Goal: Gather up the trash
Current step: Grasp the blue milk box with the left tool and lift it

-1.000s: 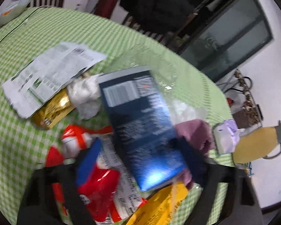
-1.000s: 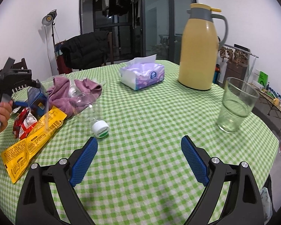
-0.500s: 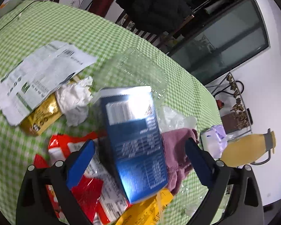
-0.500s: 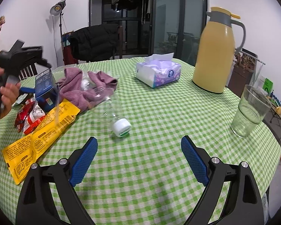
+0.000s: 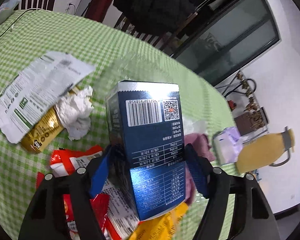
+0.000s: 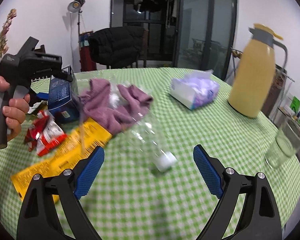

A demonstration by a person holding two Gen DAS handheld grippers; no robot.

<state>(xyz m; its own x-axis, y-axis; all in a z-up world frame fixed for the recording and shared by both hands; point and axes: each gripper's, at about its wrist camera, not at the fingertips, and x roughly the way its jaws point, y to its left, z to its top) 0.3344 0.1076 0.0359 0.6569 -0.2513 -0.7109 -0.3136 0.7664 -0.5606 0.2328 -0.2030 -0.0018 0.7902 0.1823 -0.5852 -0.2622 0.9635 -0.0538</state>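
left gripper (image 5: 150,172): fingers clenched on the blue box (image 5: 150,140), lifted off the desk (image 5: 50,40) | box: light, stiff card, hold flat sides | right gripper (image 6: 148,172): fingers released, clear bottle (image 6: 150,140) lying just ahead between them, slippery, crushable

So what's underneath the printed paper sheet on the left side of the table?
A gold can lies partly under the printed paper sheet, with its lower end sticking out. Crumpled white tissue sits beside it. The can's top and anything else beneath the sheet are covered.
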